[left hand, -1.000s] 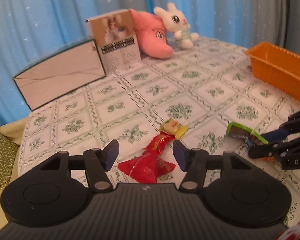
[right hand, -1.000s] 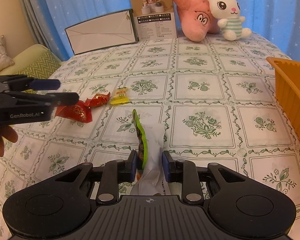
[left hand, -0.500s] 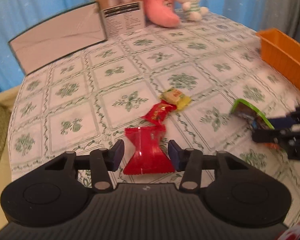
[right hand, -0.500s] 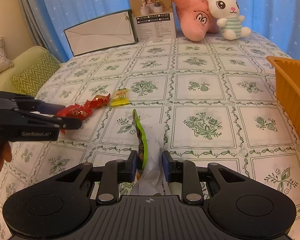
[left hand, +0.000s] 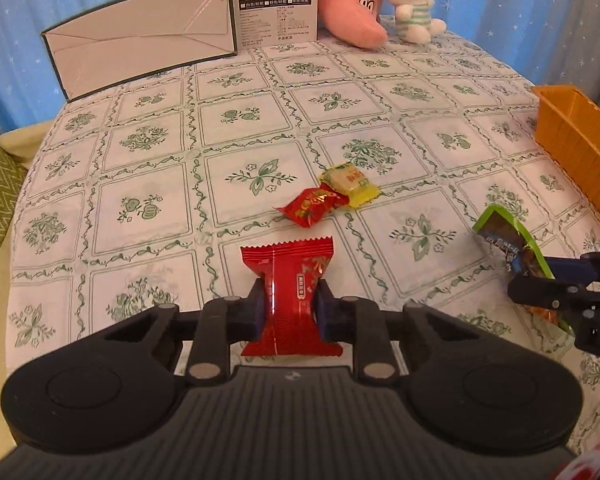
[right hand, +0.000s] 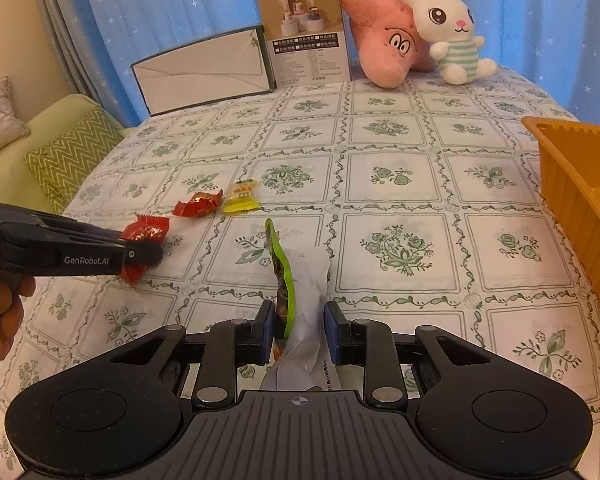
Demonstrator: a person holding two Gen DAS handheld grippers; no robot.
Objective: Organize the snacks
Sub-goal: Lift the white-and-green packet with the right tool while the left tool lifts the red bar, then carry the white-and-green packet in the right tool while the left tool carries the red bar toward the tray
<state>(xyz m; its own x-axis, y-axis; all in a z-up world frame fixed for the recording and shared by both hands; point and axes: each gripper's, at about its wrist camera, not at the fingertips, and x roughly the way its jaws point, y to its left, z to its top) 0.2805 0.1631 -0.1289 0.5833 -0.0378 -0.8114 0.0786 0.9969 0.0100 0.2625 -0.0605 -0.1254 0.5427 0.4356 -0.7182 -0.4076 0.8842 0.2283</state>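
Note:
My left gripper (left hand: 288, 312) is shut on a red snack packet (left hand: 290, 280) and holds it just over the tablecloth; it also shows in the right wrist view (right hand: 146, 234). My right gripper (right hand: 299, 330) is shut on a green-edged snack packet (right hand: 284, 276) together with a white wrapper (right hand: 310, 300); the packet also shows in the left wrist view (left hand: 512, 242). A small red candy (left hand: 314, 206) and a yellow candy (left hand: 350, 184) lie touching each other on the table. An orange basket (right hand: 572, 184) stands at the right edge.
A white folded box (left hand: 140, 36), a printed carton (left hand: 274, 0), a pink plush (left hand: 350, 4) and a white bunny plush (left hand: 410, 0) stand along the far edge. A sofa with a green zigzag cushion (right hand: 70, 156) lies left of the table.
My left gripper moved down over the red packet and closed on it. My right gripper stayed shut on the green-edged packet and hardly moved.

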